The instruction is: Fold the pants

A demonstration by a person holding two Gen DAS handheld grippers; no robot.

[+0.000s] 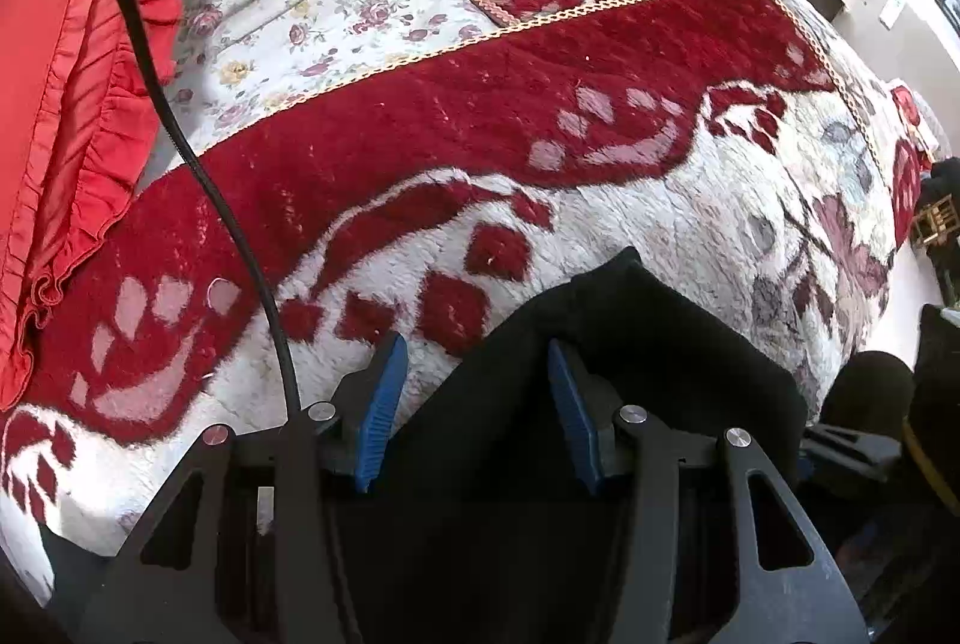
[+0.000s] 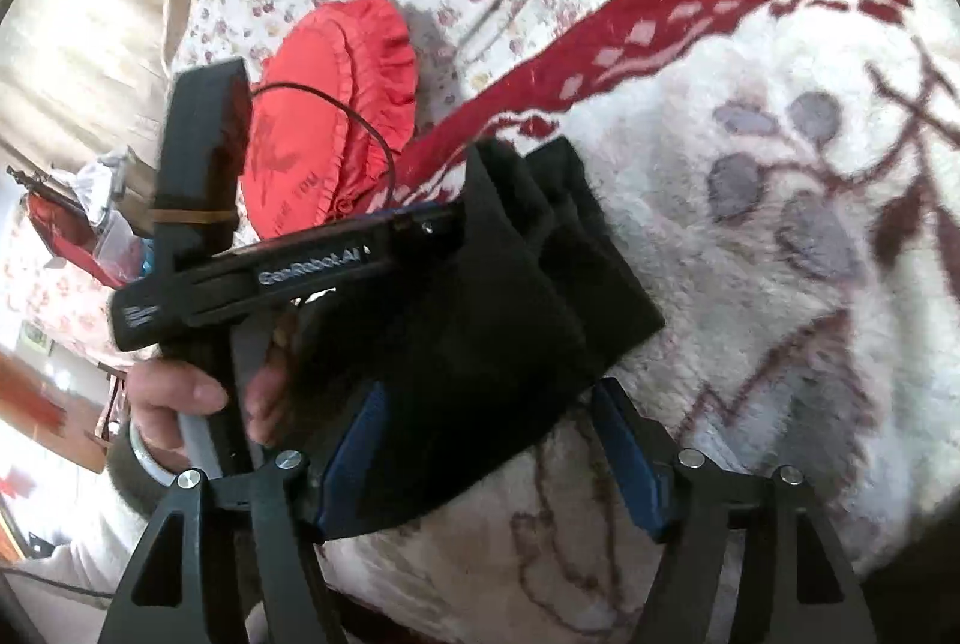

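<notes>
— Jaws first: how do yours stand?

— Both spread wide, holding nothing. My left gripper (image 1: 474, 404) has the black, soft, folded pants (image 1: 624, 344) bunched between and under its blue pads; my right gripper (image 2: 492, 458) has a corner of them by its left pad.

— Where do they lie?

— On the red-and-white plush blanket (image 1: 690, 224), just ahead of both, long axis running away from my right gripper. The left is nearer, I judge. Beyond: a red ruffled cushion (image 1: 66, 104).

Black pants (image 1: 630, 344) run under the frame's bottom edge.
</notes>
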